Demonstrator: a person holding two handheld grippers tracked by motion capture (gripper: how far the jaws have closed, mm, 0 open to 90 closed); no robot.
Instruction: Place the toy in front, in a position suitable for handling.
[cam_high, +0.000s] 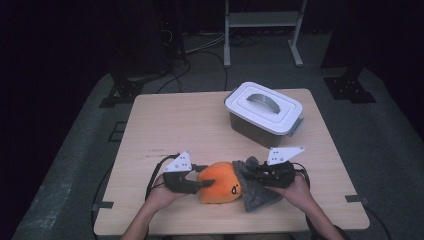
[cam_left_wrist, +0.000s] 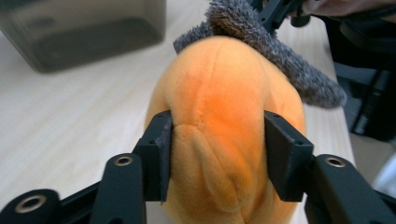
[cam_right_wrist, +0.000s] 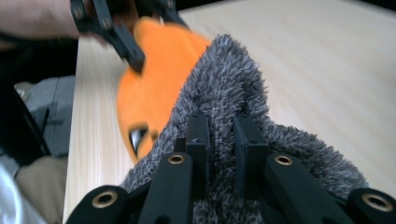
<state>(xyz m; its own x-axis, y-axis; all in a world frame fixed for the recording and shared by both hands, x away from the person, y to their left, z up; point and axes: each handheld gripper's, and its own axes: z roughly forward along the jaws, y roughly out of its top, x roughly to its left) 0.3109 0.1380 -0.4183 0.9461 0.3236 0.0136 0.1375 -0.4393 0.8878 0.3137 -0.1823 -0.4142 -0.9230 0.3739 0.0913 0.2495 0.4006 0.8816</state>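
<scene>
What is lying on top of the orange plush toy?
A grey fuzzy cloth drapes over one end of the orange plush toy, pinched by the right gripper. The left gripper clamps the toy's other end. The part under the cloth is hidden.

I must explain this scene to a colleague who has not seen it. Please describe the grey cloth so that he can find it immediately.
Start at the wooden table, near the edge closest to the person. There lies an orange plush toy, and the grey cloth drapes against its right side. It is the one fuzzy, dark grey thing, pinched in the jaws of the right gripper, unlike the smooth white-lidded box behind.
</scene>
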